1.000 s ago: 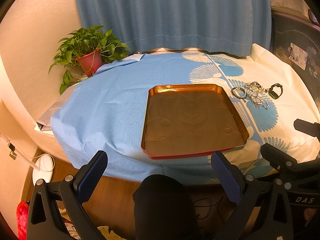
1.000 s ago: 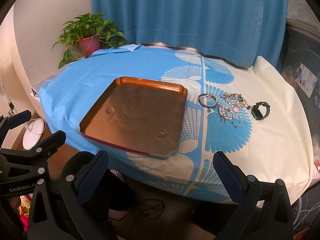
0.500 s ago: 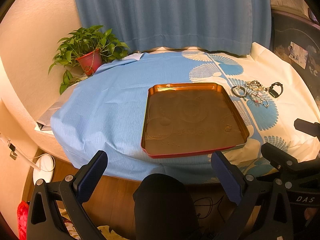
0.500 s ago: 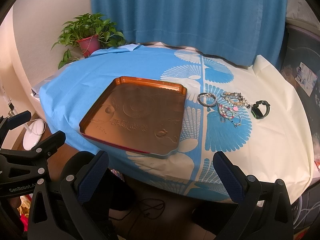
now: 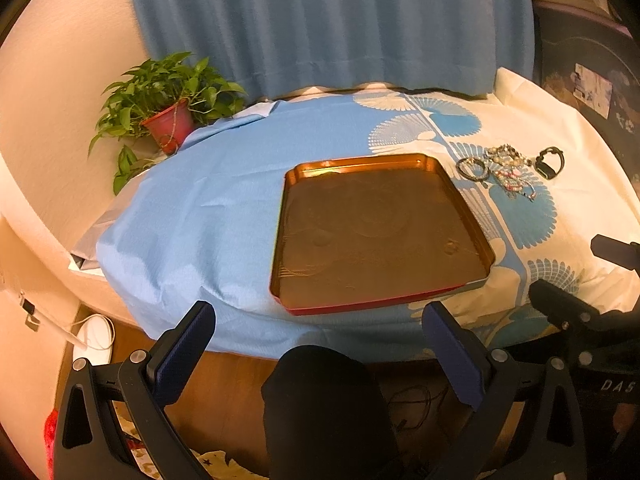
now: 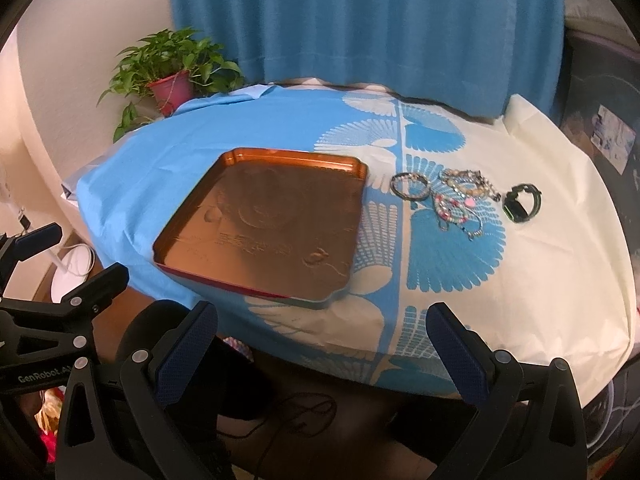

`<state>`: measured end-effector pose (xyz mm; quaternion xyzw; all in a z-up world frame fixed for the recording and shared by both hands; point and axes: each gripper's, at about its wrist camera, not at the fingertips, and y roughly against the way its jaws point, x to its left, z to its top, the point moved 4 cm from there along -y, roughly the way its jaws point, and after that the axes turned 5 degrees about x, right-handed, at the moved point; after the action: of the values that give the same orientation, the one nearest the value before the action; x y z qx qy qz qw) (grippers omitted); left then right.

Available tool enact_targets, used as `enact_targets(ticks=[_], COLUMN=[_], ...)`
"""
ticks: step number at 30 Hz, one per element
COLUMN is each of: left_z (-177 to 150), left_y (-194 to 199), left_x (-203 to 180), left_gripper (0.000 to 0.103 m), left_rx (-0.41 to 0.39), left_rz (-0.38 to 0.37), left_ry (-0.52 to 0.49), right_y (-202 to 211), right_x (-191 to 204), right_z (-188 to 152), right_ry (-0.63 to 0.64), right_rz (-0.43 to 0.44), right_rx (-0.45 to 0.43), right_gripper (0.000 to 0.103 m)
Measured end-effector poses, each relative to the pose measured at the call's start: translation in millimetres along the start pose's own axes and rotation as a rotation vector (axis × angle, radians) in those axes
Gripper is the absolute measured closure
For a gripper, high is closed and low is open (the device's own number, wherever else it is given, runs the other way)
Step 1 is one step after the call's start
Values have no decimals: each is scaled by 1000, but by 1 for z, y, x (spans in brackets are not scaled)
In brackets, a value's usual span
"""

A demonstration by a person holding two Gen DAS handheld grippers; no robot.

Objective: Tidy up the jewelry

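A rounded worktop [image 6: 540, 280] wears a smooth cloth, plain blue on one side, cream with blue fan prints on the other, before a pleated blue curtain [image 6: 360, 20] and a potted plant [image 6: 172, 76]. A shallow, embossed copper-toned tray [image 6: 224, 160] sits empty. Just beside it lie a bangle [image 6: 410, 186], tangled beaded bracelets [image 6: 460, 200] and a black watch [image 6: 522, 202]. Only the left view shows a dark knee [image 5: 324, 400]. Left gripper [image 5: 320, 344] and right gripper [image 6: 322, 344] hang off the near edge, jaws released.

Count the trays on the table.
1: the copper-coloured tray sits on the blue part of the tablecloth, left of the jewelry pile. No other shows.
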<state>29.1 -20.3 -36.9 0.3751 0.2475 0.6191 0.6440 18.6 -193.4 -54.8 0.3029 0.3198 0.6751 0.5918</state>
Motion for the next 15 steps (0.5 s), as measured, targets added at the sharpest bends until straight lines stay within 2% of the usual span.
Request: enact_targets(ticks=[7,15], left_z=[10,39], left_y=[-9,-32], left_x=[-34,-112], left_gripper=[1,1], left_rx=[37,101], left_rz=[-42,-136], left_ry=[-95,-217], right_y=[-6,-20], right_x=[-54,-166], right_z=[-12,-35], right_ry=[-92,-321], right_rz=[-39,-114], right_rx=[18,39], right_gripper=[0,0])
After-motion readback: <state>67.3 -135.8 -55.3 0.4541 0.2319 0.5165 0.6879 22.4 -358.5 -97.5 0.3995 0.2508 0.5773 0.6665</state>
